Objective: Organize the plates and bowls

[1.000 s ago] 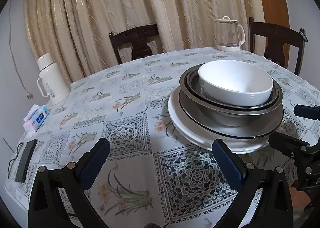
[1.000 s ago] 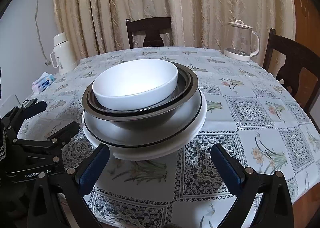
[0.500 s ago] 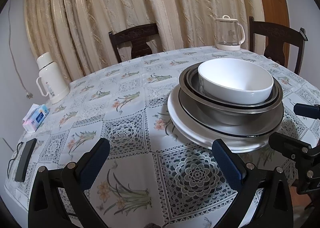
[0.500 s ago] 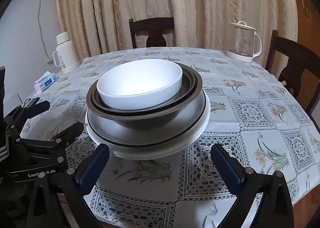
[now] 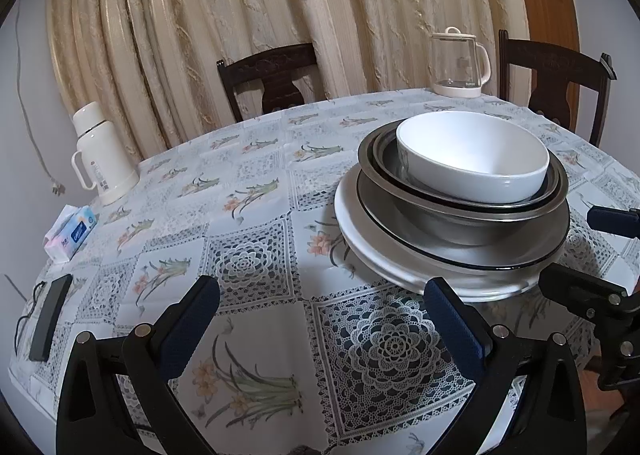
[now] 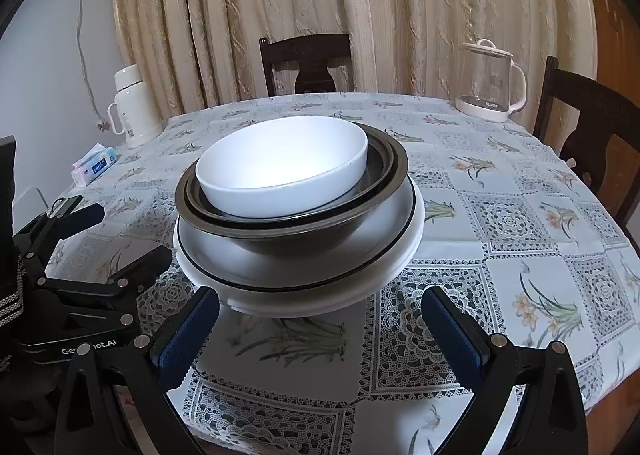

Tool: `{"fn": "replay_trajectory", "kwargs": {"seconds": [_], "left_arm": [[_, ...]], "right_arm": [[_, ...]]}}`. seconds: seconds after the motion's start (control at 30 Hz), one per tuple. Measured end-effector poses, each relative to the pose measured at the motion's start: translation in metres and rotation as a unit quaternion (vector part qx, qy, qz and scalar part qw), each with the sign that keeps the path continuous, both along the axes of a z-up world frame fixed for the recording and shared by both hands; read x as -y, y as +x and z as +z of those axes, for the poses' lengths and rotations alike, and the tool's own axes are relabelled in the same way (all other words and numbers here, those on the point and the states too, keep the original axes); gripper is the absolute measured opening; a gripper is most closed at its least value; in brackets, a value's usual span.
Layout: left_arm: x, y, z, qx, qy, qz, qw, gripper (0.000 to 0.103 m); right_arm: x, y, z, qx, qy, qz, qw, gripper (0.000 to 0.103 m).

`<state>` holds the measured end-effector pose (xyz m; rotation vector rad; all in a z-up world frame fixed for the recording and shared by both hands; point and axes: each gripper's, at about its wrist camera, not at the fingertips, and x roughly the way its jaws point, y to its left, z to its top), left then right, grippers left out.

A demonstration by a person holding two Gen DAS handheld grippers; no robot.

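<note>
Left wrist view: left gripper (image 5: 322, 307) wide open, empty, slightly nearer the stack than before; white bowl (image 5: 472, 155) nested in steel bowls on white plate (image 5: 352, 223), ahead-right. Thermos (image 5: 102, 153) well left.

Right wrist view: right gripper (image 6: 320, 315) wide open, empty; stack directly ahead, looks organized. Left gripper beside it; kettle (image 6: 490, 83) far right.

left gripper (image 5: 322, 319), right gripper (image 6: 320, 325), jaws spread wide
</note>
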<state>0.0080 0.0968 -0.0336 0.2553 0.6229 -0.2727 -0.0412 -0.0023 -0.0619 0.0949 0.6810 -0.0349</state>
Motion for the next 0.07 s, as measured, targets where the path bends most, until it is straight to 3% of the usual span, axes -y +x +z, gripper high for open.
{"fn": "replay_trajectory", "kwargs": {"seconds": [0.07], "left_arm": [[-0.0002,-0.0005,-0.0007,0.0,0.0,0.0,1.0,0.102]], "right_arm": [[0.0,0.001,-0.0011,-0.004,-0.001,-0.001,1.0,0.103]]}}
